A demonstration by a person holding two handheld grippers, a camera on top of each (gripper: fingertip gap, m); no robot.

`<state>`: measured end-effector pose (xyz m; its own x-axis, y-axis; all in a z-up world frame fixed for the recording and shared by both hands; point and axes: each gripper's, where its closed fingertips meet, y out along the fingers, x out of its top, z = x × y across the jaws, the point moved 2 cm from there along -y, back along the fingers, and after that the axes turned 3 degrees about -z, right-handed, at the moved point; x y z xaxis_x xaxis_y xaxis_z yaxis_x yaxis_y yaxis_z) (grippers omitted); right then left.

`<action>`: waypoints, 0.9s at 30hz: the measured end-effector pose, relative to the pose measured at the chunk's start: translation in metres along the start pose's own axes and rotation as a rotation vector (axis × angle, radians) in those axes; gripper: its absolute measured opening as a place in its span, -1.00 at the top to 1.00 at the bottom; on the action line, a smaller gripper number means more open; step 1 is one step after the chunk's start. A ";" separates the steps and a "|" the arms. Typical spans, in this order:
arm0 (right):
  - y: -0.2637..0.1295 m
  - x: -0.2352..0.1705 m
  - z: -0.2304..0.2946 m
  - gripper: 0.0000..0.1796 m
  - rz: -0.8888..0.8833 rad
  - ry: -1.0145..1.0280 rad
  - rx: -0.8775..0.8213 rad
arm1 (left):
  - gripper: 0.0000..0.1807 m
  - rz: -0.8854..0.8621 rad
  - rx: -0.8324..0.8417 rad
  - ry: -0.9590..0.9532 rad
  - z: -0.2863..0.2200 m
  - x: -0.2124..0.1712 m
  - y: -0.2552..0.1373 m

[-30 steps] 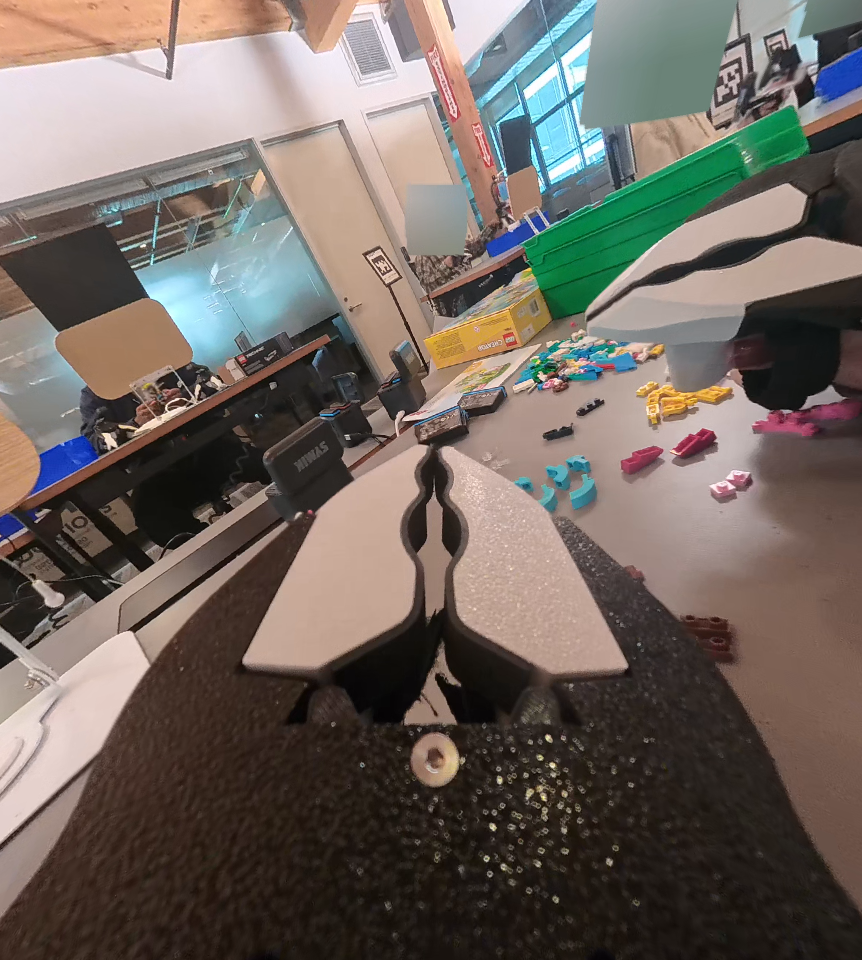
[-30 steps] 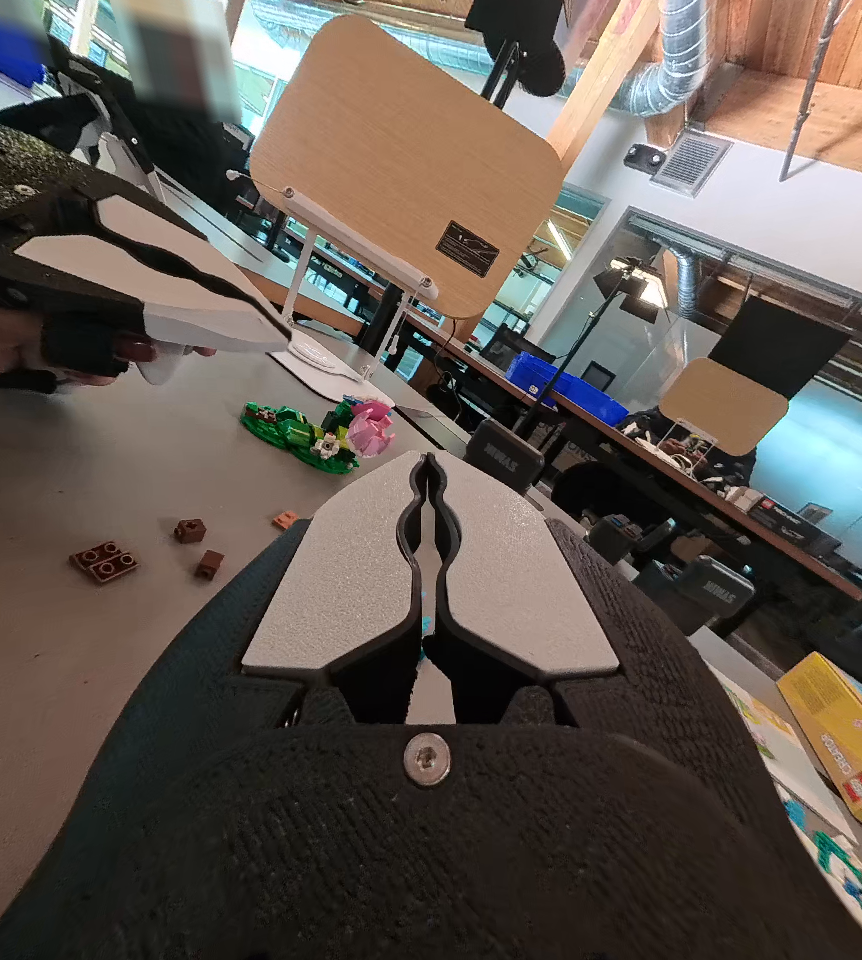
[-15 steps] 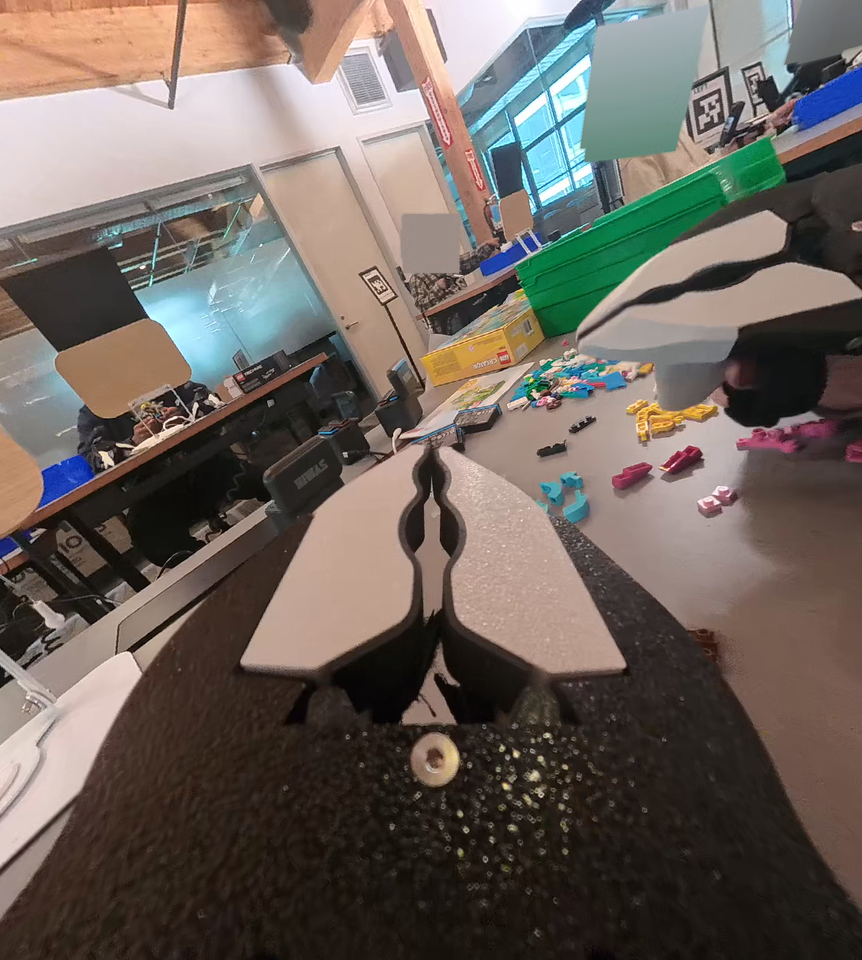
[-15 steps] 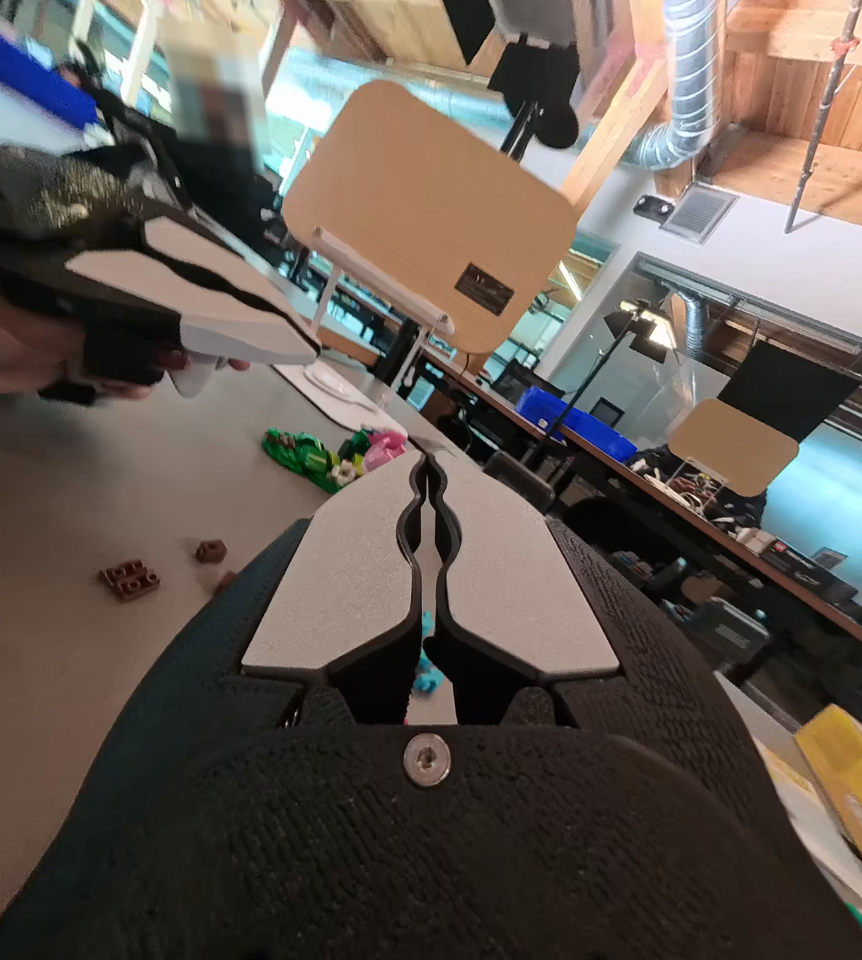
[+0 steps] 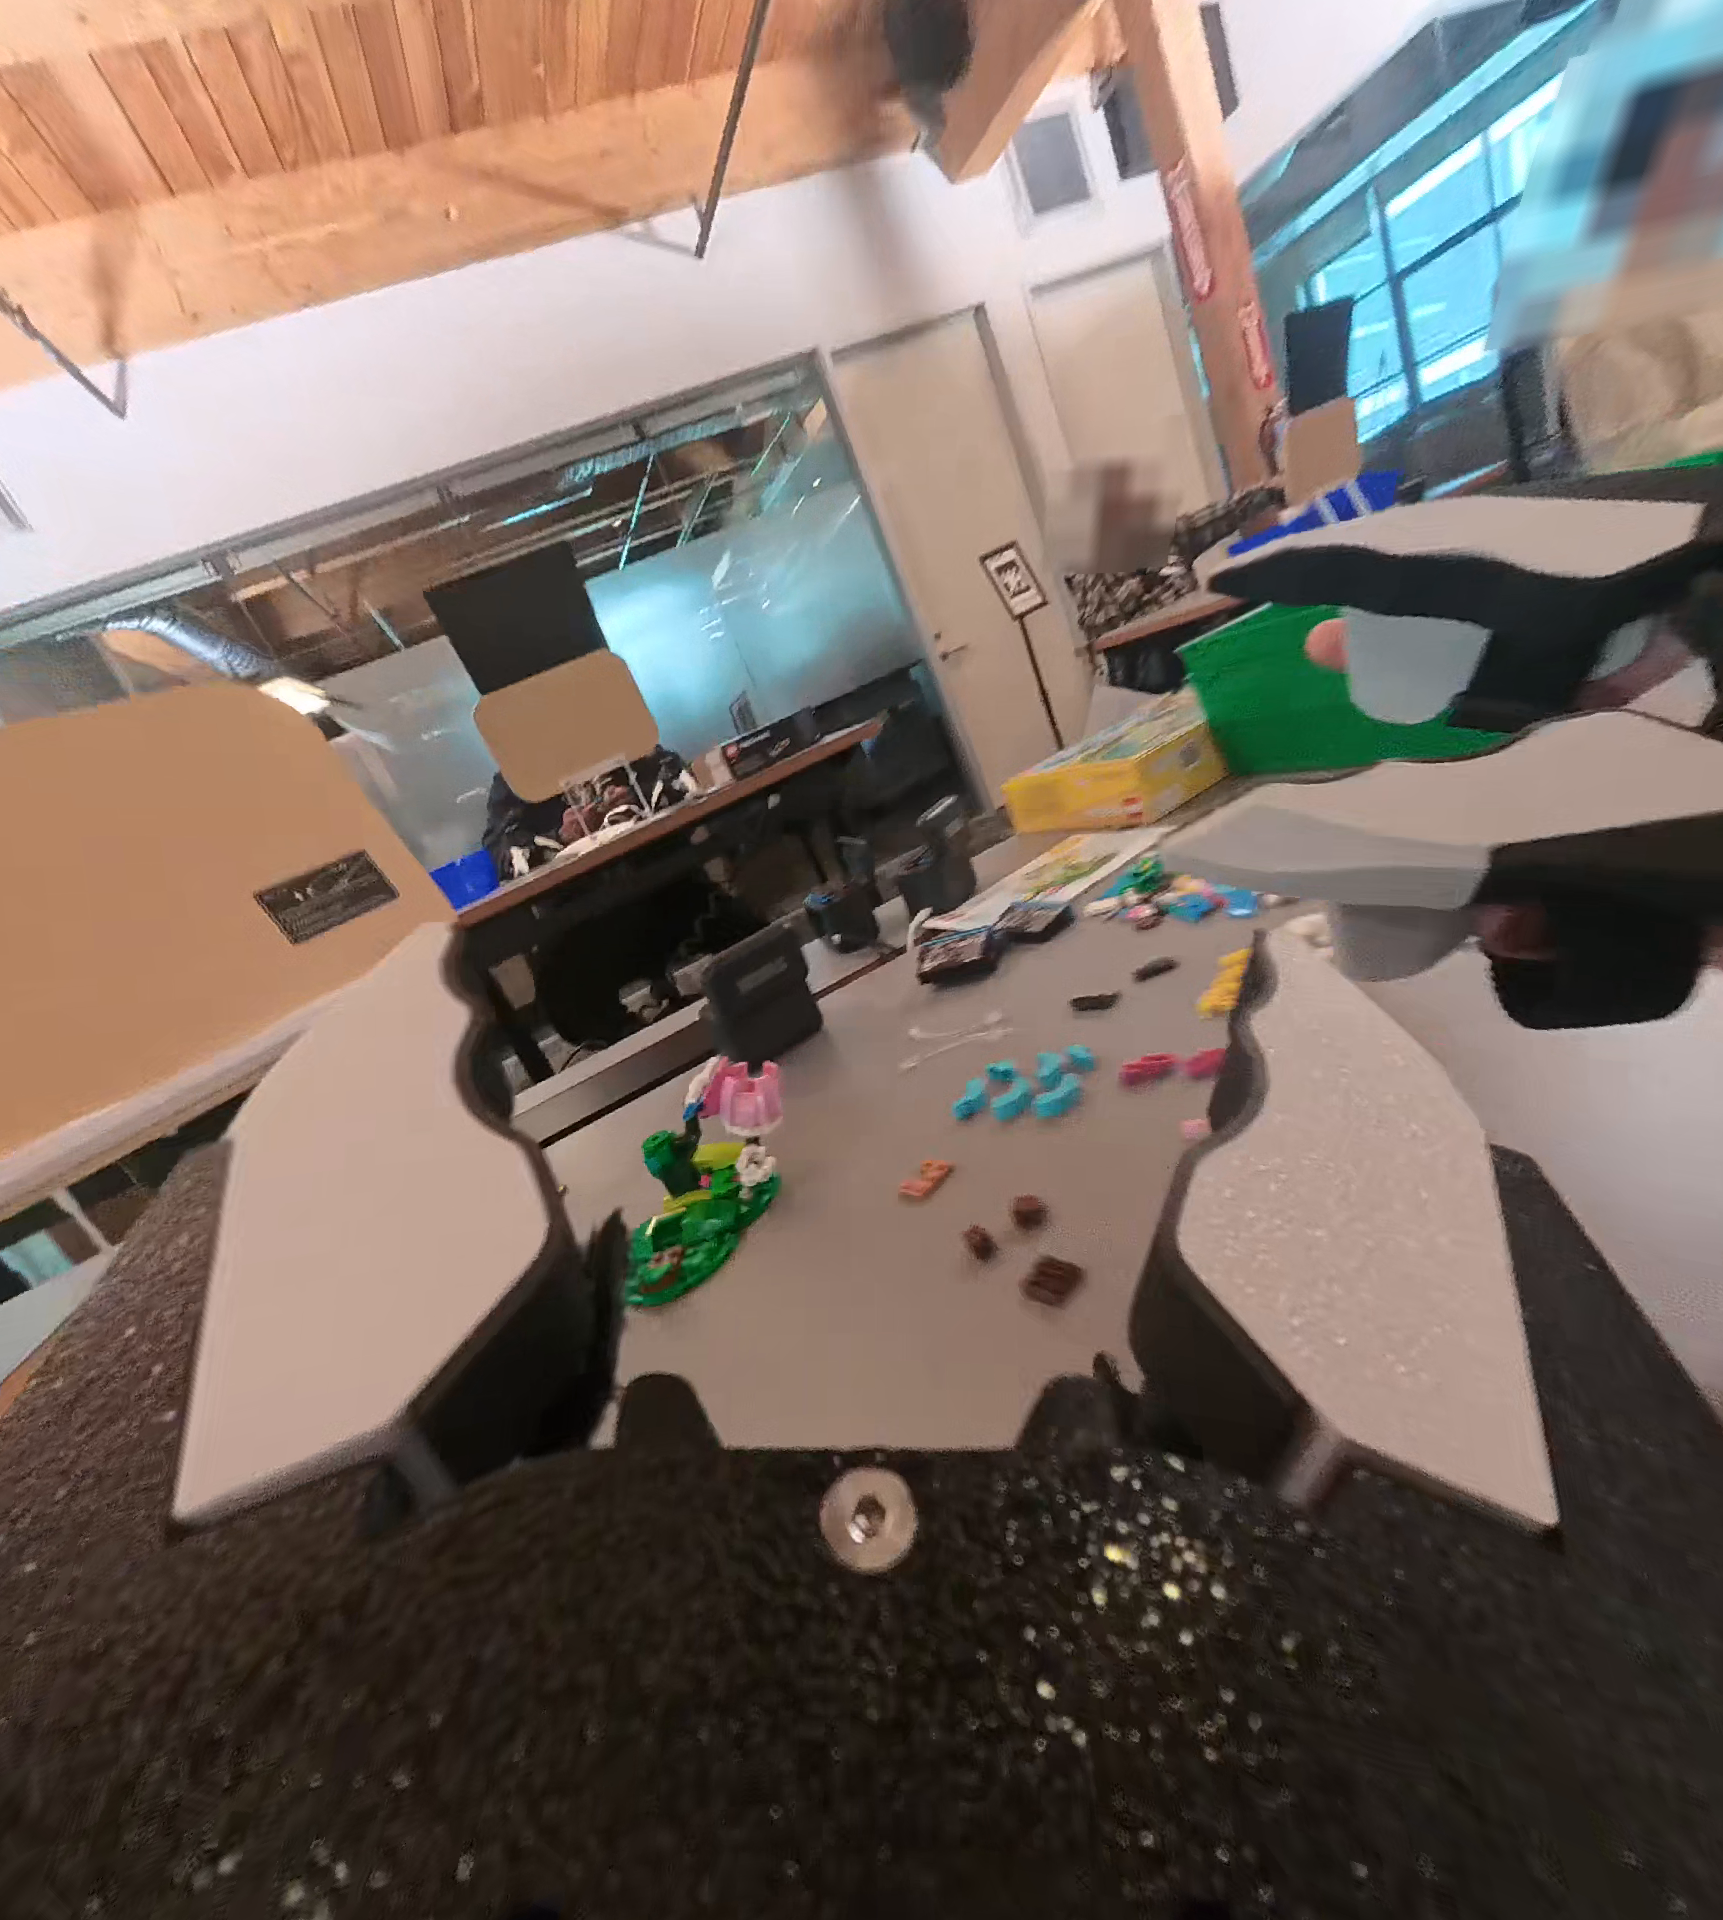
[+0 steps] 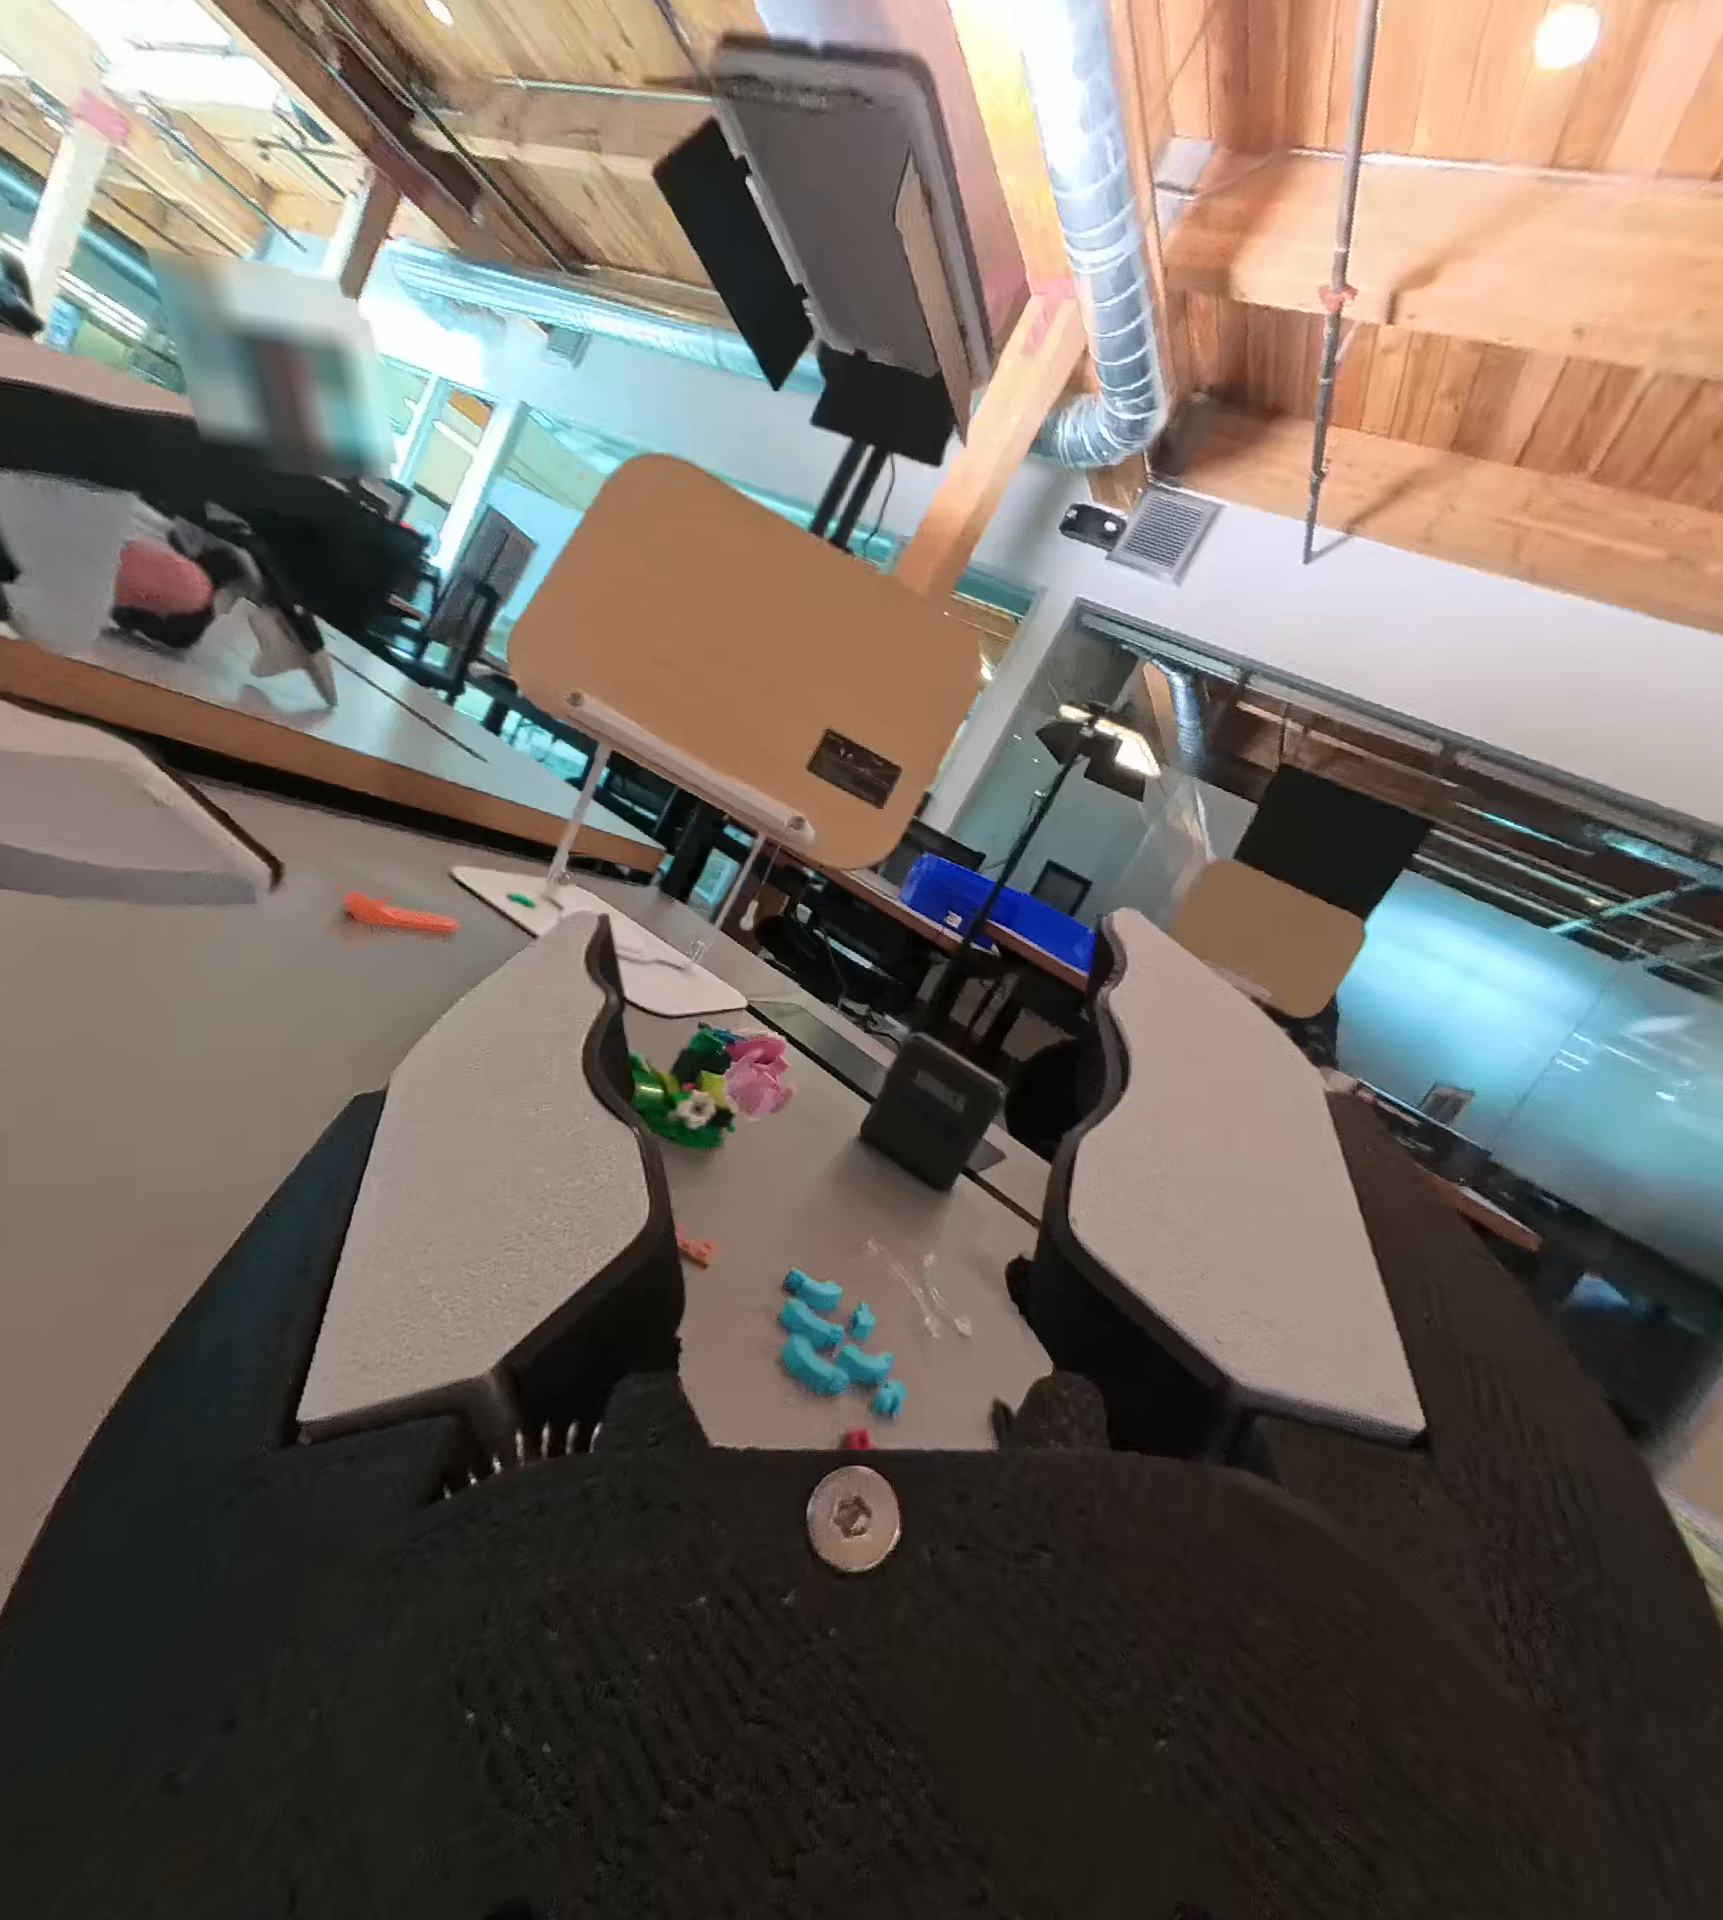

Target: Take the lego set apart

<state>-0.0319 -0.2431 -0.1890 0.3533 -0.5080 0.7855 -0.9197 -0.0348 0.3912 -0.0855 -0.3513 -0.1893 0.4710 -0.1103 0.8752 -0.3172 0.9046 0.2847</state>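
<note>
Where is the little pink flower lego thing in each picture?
Left wrist view: the pink flower model stands on the grey table, centre-left, between the open fingers.
Right wrist view: it sits mid-frame, beside the left finger's tip.
Shared landmark: the turquoise bricks nearby.

Bright daylight from windows (image 5: 1397, 301) at upper right; wide-angle bending at edges; motion blur at right and left margins.

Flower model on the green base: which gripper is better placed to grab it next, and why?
Probably the left gripper: open, with the flower model framed between its fingers. The right gripper, also open, sees it off-centre, behind its left finger.
</note>
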 end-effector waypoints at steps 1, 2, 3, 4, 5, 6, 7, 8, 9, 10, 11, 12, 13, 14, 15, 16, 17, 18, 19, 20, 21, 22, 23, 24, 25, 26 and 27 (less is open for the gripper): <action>-0.014 0.016 0.005 0.17 0.012 -0.006 -0.011 | -0.34 -0.015 0.000 0.002 -0.008 0.015 -0.019; -0.030 0.030 0.013 0.34 0.033 -0.010 -0.012 | -0.09 -0.034 0.010 0.017 -0.016 0.029 -0.039; -0.048 0.041 0.024 0.53 0.052 -0.008 0.002 | 0.36 -0.063 0.016 0.042 -0.024 0.041 -0.057; -0.066 0.050 0.036 0.70 0.062 -0.002 0.016 | 0.87 -0.100 0.049 0.046 -0.030 0.054 -0.074; -0.083 0.058 0.047 0.82 0.062 0.005 0.017 | 1.00 -0.128 0.101 0.007 -0.034 0.064 -0.090; -0.100 0.063 0.058 0.87 0.064 0.015 0.004 | 1.00 -0.135 0.161 -0.061 -0.037 0.070 -0.104; -0.115 0.065 0.068 0.91 0.075 0.033 -0.012 | 1.00 -0.134 0.226 -0.141 -0.040 0.070 -0.117; -0.129 0.064 0.078 0.92 0.093 0.059 -0.028 | 1.00 -0.135 0.287 -0.220 -0.045 0.066 -0.130; -0.142 0.061 0.088 0.93 0.112 0.088 -0.047 | 1.00 -0.132 0.326 -0.277 -0.054 0.057 -0.141; -0.155 0.057 0.097 0.95 0.128 0.117 -0.070 | 1.00 -0.112 0.342 -0.296 -0.066 0.045 -0.150; -0.169 0.052 0.106 0.97 0.139 0.143 -0.097 | 1.00 -0.072 0.359 -0.280 -0.078 0.029 -0.159; -0.183 0.044 0.114 0.98 0.153 0.168 -0.125 | 1.00 -0.018 0.385 -0.240 -0.089 0.009 -0.168; -0.196 0.034 0.123 1.00 0.178 0.201 -0.147 | 1.00 0.050 0.389 -0.217 -0.102 -0.012 -0.176; -0.208 0.021 0.132 1.00 0.212 0.240 -0.158 | 1.00 0.115 0.380 -0.232 -0.116 -0.034 -0.184; -0.218 0.007 0.142 1.00 0.249 0.276 -0.159 | 1.00 0.168 0.367 -0.262 -0.130 -0.054 -0.191; -0.226 -0.009 0.153 1.00 0.286 0.303 -0.147 | 1.00 0.219 0.351 -0.292 -0.144 -0.075 -0.198; -0.231 -0.025 0.164 1.00 0.328 0.315 -0.118 | 1.00 0.273 0.342 -0.317 -0.155 -0.094 -0.204; -0.235 -0.044 0.175 1.00 0.378 0.309 -0.083 | 1.00 0.319 0.339 -0.337 -0.165 -0.112 -0.210; -0.239 -0.063 0.184 1.00 0.438 0.294 -0.052 | 1.00 0.356 0.336 -0.362 -0.172 -0.127 -0.214; -0.242 -0.083 0.191 1.00 0.499 0.289 -0.030 | 1.00 0.385 0.334 -0.392 -0.176 -0.141 -0.216; -0.244 -0.102 0.196 1.00 0.551 0.295 -0.011 | 1.00 0.405 0.335 -0.421 -0.179 -0.153 -0.218; -0.246 -0.120 0.201 1.00 0.594 0.303 0.014 | 1.00 0.418 0.336 -0.447 -0.178 -0.164 -0.218; -0.246 -0.139 0.206 1.00 0.634 0.306 0.045 | 1.00 0.429 0.331 -0.473 -0.176 -0.176 -0.219; -0.247 -0.160 0.212 0.98 0.679 0.300 0.081 | 1.00 0.445 0.318 -0.501 -0.173 -0.188 -0.220; -0.247 -0.183 0.217 0.90 0.726 0.286 0.123 | 1.00 0.466 0.307 -0.527 -0.167 -0.201 -0.223; -0.248 -0.207 0.224 0.80 0.772 0.268 0.172 | 1.00 0.489 0.292 -0.541 -0.160 -0.215 -0.227; -0.250 -0.234 0.232 0.70 0.822 0.249 0.233 | 1.00 0.514 0.275 -0.542 -0.151 -0.230 -0.233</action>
<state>0.0755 -0.3157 -0.5818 -0.4317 -0.2489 0.8670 -0.9009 0.0701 -0.4284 0.0048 -0.4748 -0.5160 -0.2334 0.0442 0.9714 -0.6109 0.7705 -0.1819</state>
